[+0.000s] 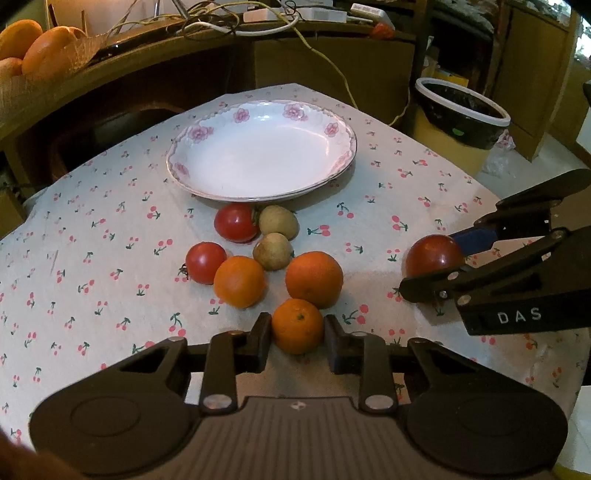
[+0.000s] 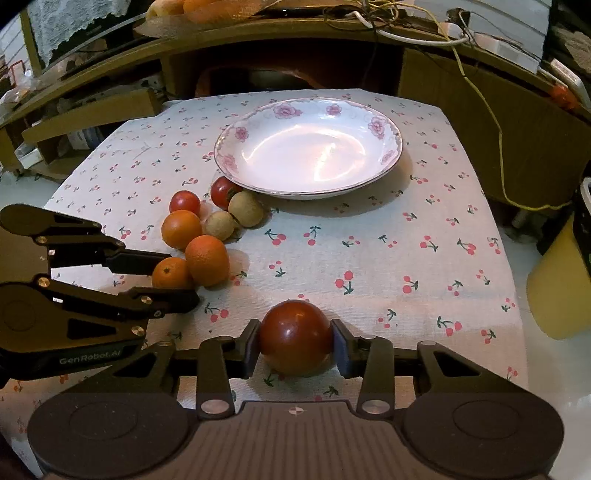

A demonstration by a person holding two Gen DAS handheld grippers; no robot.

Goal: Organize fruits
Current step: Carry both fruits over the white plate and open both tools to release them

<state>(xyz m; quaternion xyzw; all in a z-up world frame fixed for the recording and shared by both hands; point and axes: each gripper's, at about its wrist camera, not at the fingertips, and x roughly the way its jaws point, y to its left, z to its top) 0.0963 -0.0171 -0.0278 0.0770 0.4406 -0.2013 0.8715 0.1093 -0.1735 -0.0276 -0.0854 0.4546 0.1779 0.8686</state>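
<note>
A white floral plate [image 1: 343, 147] [image 2: 388, 166] sits empty at the far middle of the table. In front of it lie two red tomatoes [image 1: 236, 222] [image 2: 184, 202], two brownish round fruits [image 1: 277, 221] [image 2: 245, 208] and two loose oranges [image 1: 314, 278] [image 2: 207, 260]. My left gripper [image 1: 297, 334] [image 2: 173, 277] is closed on a small orange [image 1: 297, 325] [image 2: 170, 273] on the cloth. My right gripper [image 2: 295, 341] [image 1: 436, 258] is closed on a dark red tomato [image 2: 295, 336] [image 1: 434, 256] resting on the cloth, apart from the pile.
The table has a white cherry-print cloth [image 1: 92, 258] [image 2: 406, 258]. A bin with a black liner [image 1: 461, 114] stands off the table's far right. A wooden desk with cables [image 1: 258, 22] and a basket of oranges [image 1: 33, 48] is behind.
</note>
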